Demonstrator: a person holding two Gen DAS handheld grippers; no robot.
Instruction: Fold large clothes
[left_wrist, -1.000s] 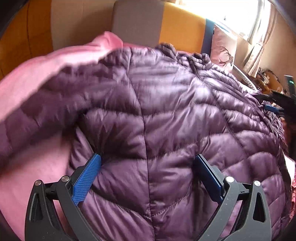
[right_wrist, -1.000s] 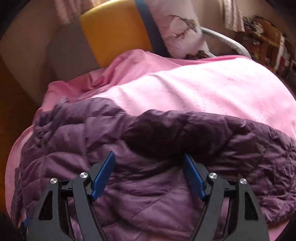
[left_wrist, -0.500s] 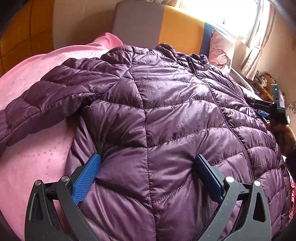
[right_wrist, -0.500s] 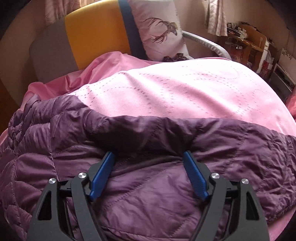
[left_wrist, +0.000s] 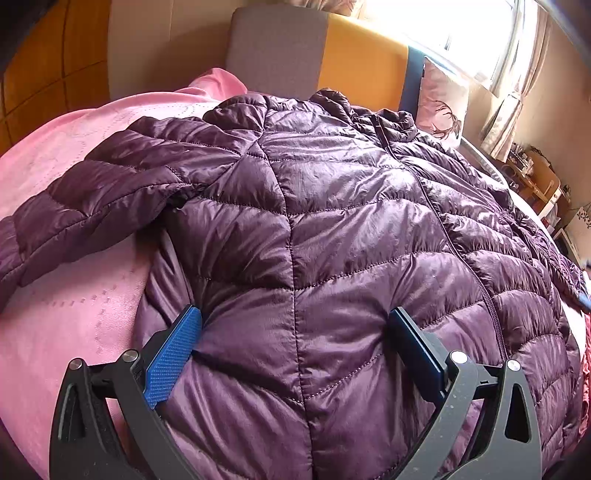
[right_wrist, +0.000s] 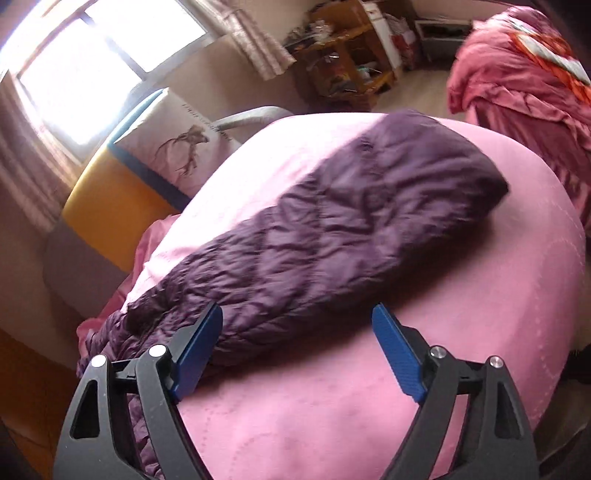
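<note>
Left wrist view showed the purple quilted down jacket (left_wrist: 332, 229) spread front-up on the pink bedspread (left_wrist: 66, 317), apparently flattened for folding. Left gripper (left_wrist: 295, 350) hovered over its hem, fingers spread; right gripper (right_wrist: 297, 349), equally spread, flanked the outstretched sleeve (right_wrist: 351, 221).

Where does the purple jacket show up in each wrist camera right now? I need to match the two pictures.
Left wrist: the purple jacket fills the centre and right, front up, one sleeve reaching to the left edge, over the pink bedspread.
Right wrist: only a sleeve shows, running diagonally from lower left to upper right across the bedspread.
Shared landmark: the deer pillow against the orange headboard.
</note>
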